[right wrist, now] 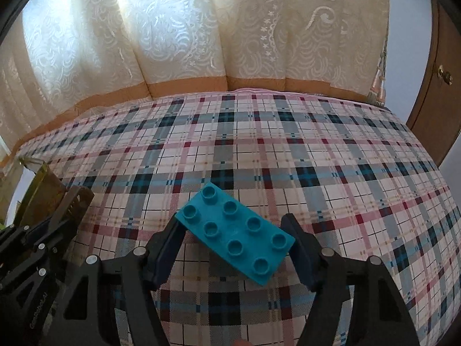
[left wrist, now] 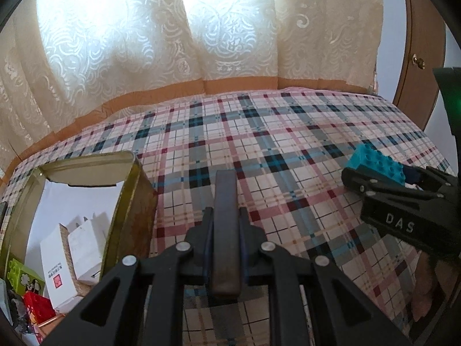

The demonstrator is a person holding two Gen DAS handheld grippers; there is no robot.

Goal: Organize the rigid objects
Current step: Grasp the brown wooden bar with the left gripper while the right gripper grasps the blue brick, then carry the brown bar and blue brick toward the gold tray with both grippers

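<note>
My left gripper (left wrist: 226, 219) is shut on a dark brown flat bar (left wrist: 226, 201), held edge-on above the plaid cloth (left wrist: 259, 144). My right gripper (right wrist: 234, 230) is shut on a teal studded building brick (right wrist: 234, 230), held slantwise by its ends above the cloth; it also shows in the left wrist view (left wrist: 374, 167), at the right. The left gripper shows in the right wrist view (right wrist: 37, 245), at the left edge.
An open gold-green box (left wrist: 126, 201) stands at the left, holding white cartons (left wrist: 72, 259), a green block (left wrist: 23, 276) and a red block (left wrist: 37, 305). Cream curtains (left wrist: 173, 43) hang behind the cloth. A wooden door (left wrist: 423, 57) is at the right.
</note>
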